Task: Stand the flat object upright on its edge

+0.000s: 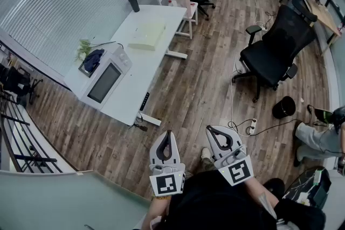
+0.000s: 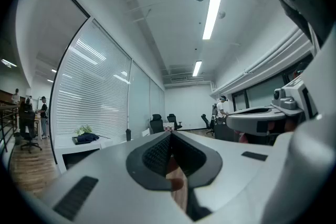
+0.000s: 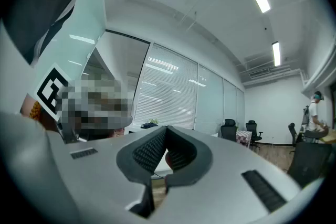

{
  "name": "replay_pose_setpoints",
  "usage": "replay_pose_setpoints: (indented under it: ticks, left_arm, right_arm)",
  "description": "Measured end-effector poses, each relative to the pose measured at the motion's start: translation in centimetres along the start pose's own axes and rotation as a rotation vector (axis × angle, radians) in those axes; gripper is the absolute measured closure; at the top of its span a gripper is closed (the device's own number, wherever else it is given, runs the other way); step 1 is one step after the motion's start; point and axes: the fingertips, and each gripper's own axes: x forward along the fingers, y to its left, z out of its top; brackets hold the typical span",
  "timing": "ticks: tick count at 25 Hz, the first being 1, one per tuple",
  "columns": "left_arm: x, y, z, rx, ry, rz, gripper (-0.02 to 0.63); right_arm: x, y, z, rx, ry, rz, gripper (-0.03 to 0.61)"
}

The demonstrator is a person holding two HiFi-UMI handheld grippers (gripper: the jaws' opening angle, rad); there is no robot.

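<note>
While both tongs are held level and well short of the work surface, the stock reads as follows, left to right in the head view.

1. White box-shaped microwave oven (image 1: 105,81), left of frame, at the near end of the long white rectangular table (image 1: 137,75). A crumpled dark blue cloth (image 1: 93,59) lies on its top, and a small green plant (image 1: 83,48) is just beside it.

2. Task piece: pale yellow-green flat rectangular slab (image 1: 146,35), upper left of centre.
   - Position: it lies on its broad face on the table's far half, apart from the other items.
   - Long axis: this seems to follow the table's length, lower left to upper right, but the outline is near square and too small to be sure.
   - Handling, judged: probably light. Whether it is stiff board or soft foam cannot be told. The thin edge gives a narrow footing, so it is likely to topple once raised.
   - Suggested hold: pinch one edge across its thickness to tip it up, with the second tong steadying the opposite face.

3. Dark cylindrical tumbler (image 1: 133,3), at the table's far corner.

4. Left gripper (image 1: 167,134), bottom centre. In its own view the left gripper (image 2: 170,139) has its jaws fully together, with nothing between them.

5. Right gripper (image 1: 210,130), just beside the left one. It is likewise closed and empty in its own view (image 3: 165,134).

6. Black mesh office chair (image 1: 275,48), right of frame. A round black bucket (image 1: 283,107) stands on the wood floor below it.
</note>
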Motion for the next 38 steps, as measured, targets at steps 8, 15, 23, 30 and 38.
replay_pose_setpoints:
  ticks: [8, 15, 23, 30, 38]
  left_arm:
    - [2.0, -1.8, -0.6, 0.034, 0.045, 0.003, 0.607]
    - [5.4, -4.6, -0.4, 0.032, 0.076, 0.028, 0.607]
    - [7.6, -5.0, -2.1, 0.002, 0.106, 0.06, 0.607]
    - [13.1, -1.4, -4.4, -0.046, 0.126, 0.033, 0.607]
    - [21.7, 5.2, -3.9, -0.072, 0.056, 0.005, 0.607]
  right_arm:
    - [-0.6, -4.5, -0.2, 0.111, -0.065, -0.044, 0.572]
    - [0.2, -7.5, -3.1, 0.054, -0.03, 0.0, 0.572]
    - [2.4, -8.8, -5.1, 0.04, 0.005, 0.055, 0.571]
    - [8.2, -10.4, -6.6, 0.008, 0.042, 0.053, 0.571]
    - [17.5, -12.6, -6.7, -0.086, 0.078, 0.068, 0.572]
